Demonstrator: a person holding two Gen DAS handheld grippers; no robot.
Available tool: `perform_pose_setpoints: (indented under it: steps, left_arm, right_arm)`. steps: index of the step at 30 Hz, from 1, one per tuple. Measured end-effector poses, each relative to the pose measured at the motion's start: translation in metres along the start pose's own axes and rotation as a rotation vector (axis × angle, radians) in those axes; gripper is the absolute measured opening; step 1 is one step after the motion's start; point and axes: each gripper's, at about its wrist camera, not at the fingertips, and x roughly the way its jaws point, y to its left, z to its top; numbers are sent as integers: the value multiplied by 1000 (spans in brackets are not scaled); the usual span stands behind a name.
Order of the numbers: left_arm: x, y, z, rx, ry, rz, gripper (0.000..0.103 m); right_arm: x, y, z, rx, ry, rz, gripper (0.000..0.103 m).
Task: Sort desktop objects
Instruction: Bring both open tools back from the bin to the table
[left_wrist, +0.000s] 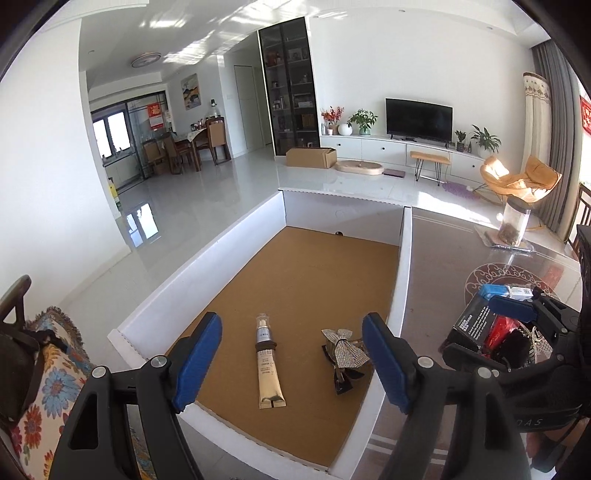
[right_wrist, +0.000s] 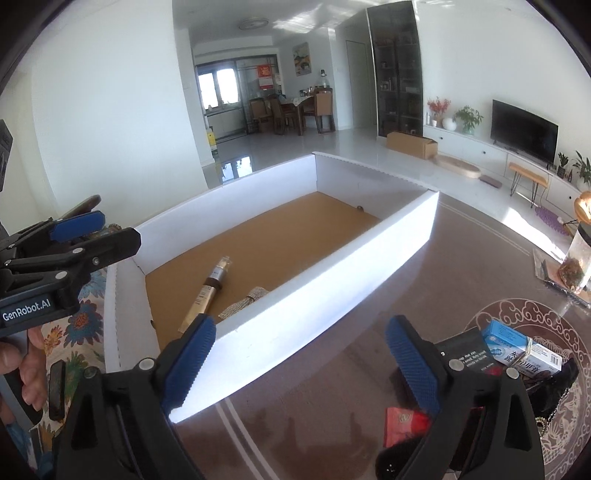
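Black tongs (left_wrist: 291, 363), blue ribbed pads (right_wrist: 190, 363), silver screws.

light: bright daylight from right | glare: floor (left_wrist: 207, 199) sheen; sunlit patches | edges: fisheye bending; dark vignette

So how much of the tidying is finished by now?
Two things already lie in the white cardboard box: a gold cosmetic tube and a rhinestone bow hair clip. Nothing is in hand; both the left tongs and the right tongs are open. Left on the table: a blue-and-white medicine carton, a black box and a red packet.
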Motion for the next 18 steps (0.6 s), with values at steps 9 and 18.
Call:
perform_pose_setpoints:
  steps: [9, 18]
  left_arm:
    - [-32, -42, -1, 54, -43, -64, 78]
    - [-40, -90, -13, 122, -33, -128, 79]
  right_arm:
    - [-32, -43, -49, 85, -3, -55, 95]
    - [-64, -85, -89, 144, -8, -154, 95]
